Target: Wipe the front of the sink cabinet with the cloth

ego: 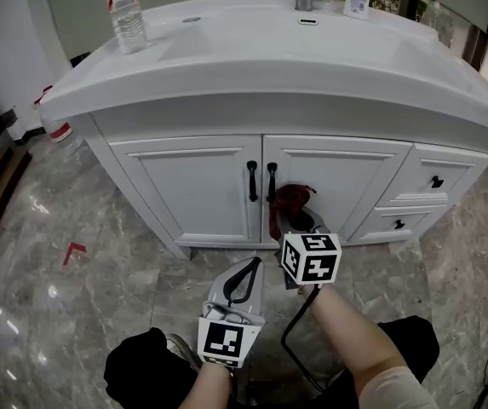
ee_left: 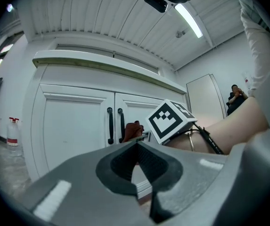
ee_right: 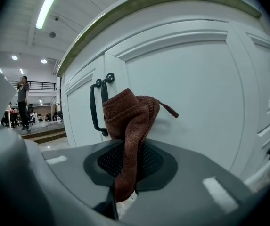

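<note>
While the right gripper [ee_right: 125, 175] clamps the rust-brown cloth [ee_right: 127, 114] close to the cabinet's right door [ego: 341, 177], just beside its handle [ego: 272, 181], I'd flatten the cloth and sweep broadly. The left gripper [ee_left: 135, 149] hangs nearer, jaws together, empty.

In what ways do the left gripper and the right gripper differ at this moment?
The right gripper clamps the brown cloth in its jaws; the left gripper has its jaws together on nothing. The right gripper is close to the cabinet; the left gripper sits farther back. Both point toward the cabinet.
</note>
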The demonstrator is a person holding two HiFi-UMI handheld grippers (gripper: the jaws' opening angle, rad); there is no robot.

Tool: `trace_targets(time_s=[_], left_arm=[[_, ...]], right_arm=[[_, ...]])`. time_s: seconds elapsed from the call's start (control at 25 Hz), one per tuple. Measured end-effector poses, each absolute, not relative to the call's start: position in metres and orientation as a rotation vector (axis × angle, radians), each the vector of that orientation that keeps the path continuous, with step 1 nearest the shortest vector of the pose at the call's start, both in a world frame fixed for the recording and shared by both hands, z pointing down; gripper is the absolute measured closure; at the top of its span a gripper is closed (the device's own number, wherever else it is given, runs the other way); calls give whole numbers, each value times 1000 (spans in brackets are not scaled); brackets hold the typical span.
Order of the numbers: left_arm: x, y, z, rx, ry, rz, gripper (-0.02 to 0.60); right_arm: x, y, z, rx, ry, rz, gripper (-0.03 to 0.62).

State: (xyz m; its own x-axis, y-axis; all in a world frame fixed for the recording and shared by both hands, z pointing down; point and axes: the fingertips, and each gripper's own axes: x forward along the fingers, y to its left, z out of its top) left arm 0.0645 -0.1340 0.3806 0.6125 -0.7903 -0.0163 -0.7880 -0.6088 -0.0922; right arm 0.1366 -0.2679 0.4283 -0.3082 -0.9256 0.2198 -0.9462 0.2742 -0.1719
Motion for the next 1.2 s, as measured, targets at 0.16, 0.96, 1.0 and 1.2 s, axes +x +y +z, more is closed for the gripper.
trace_targets(time_s=[0.16,0.96,1.0,1.2], left_arm=[[63,-135,383,-2752,1360,-35,581],[129,-145,391,-2824,1253,-45,581],[131,-145,391,-2829,1251,-42,581],[147,-146,395,-2857,1233,-31,581]], right_arm=[[147,-268,428,1811,-2422,395,511],[329,-241,421,2107,-2193,457,511],[336,-238,421,2110,-2191,456,510],[368,-229,423,2169,-2123,457,511]])
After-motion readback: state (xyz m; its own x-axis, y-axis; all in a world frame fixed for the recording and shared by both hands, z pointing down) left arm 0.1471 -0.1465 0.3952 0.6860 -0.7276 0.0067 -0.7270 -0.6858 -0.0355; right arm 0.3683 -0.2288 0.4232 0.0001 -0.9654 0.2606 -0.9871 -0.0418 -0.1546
